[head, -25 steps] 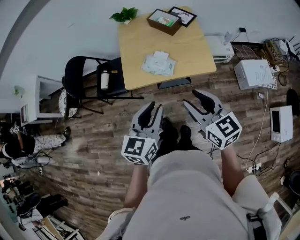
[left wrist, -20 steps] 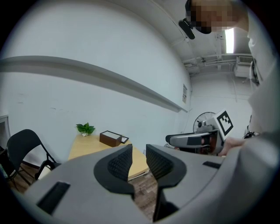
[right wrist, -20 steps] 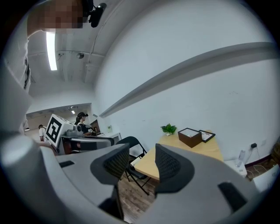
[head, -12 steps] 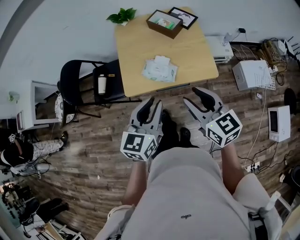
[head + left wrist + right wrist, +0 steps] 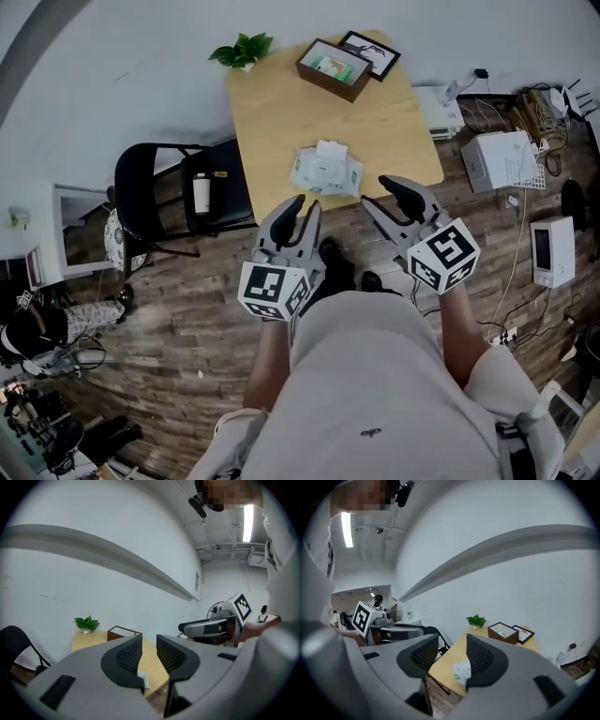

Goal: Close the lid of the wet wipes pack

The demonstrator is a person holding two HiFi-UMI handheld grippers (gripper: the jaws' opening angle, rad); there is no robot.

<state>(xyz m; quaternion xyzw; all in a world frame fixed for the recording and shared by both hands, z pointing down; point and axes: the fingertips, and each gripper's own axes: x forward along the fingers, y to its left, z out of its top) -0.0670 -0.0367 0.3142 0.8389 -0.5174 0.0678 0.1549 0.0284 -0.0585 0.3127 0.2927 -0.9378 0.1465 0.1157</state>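
Observation:
The wet wipes pack (image 5: 326, 171) lies near the front edge of the light wooden table (image 5: 272, 103), its white lid flap raised. Both grippers are held low in front of the person's body, short of the table and touching nothing. My left gripper (image 5: 302, 212) is open with a narrow gap and points at the table's front left. My right gripper (image 5: 384, 195) is open a little wider, just right of the pack. In the right gripper view the pack (image 5: 462, 671) shows between the jaws. In the left gripper view only a corner of the pack (image 5: 143, 680) peeks out.
A brown open box (image 5: 335, 67), a picture frame (image 5: 370, 54) and a small plant (image 5: 242, 49) sit at the table's far end. A black chair (image 5: 150, 183) carrying a bottle (image 5: 202, 192) stands left of the table. White appliances (image 5: 502, 159) and cables lie on the floor at right.
The table and the pack have come nearer in the head view, and now lie just beyond the fingertips. Both grippers keep the same pose and opening.

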